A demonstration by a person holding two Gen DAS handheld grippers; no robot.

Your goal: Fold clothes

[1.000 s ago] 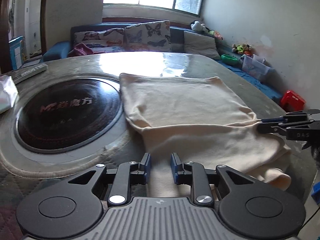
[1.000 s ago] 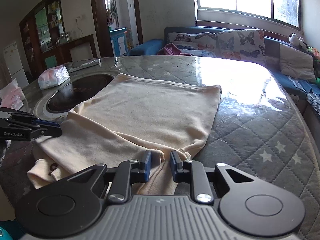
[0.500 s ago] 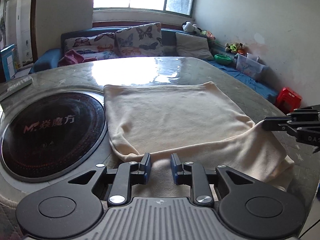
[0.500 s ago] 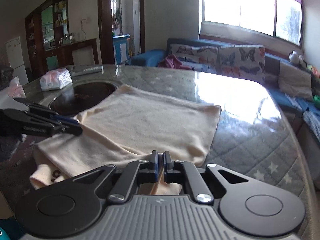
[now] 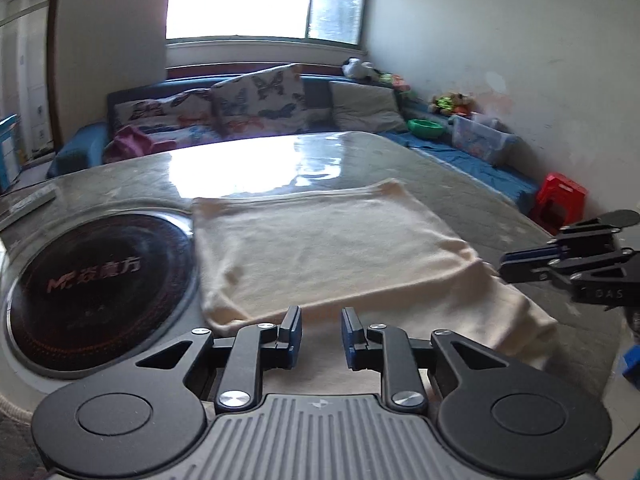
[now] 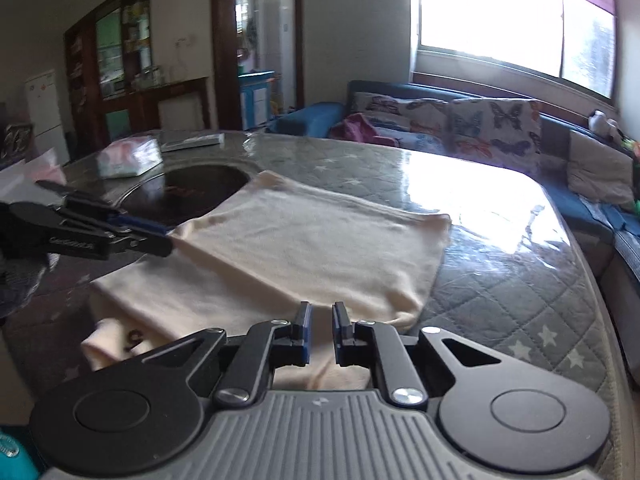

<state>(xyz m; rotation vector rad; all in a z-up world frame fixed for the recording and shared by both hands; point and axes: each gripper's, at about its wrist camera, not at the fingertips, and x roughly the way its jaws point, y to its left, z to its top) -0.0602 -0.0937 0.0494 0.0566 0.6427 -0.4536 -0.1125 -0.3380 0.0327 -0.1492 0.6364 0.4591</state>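
Since the earlier frame both grippers have carried the near edge of the cream garment (image 5: pixel 328 248) up and forward, so a fold line now runs across the cloth where a second ago the near part lay loose and rumpled on the table. Right jaws, which were pinched nearly together half a second ago, are opening again.

Cream garment: lies on the round table (image 5: pixel 460 172), just right of the dark round hotplate (image 5: pixel 92 280) set into the tabletop; its left edge overlaps the hotplate's rim. Far edge flat and straight. Near portion raised and doubled over toward the far side. In the right wrist view a lower layer with a small dark print (image 6: pixel 134 336) shows at the table's near edge.

Left gripper (image 5: pixel 320 336): fingers narrow, a clear gap between the blue pads, cloth lying in the gap. In the right wrist view its tips sit at the garment's left corner (image 6: pixel 176 236), and the cloth rises to them. Whether the pads actually press the cloth I cannot tell.

Right gripper (image 6: pixel 320 332): jaws narrow and parting, cloth between them, pads not visibly pressing it.

Also on the table: a tissue pack (image 6: pixel 130 156) and a remote (image 6: pixel 192 142), well apart from the garment.
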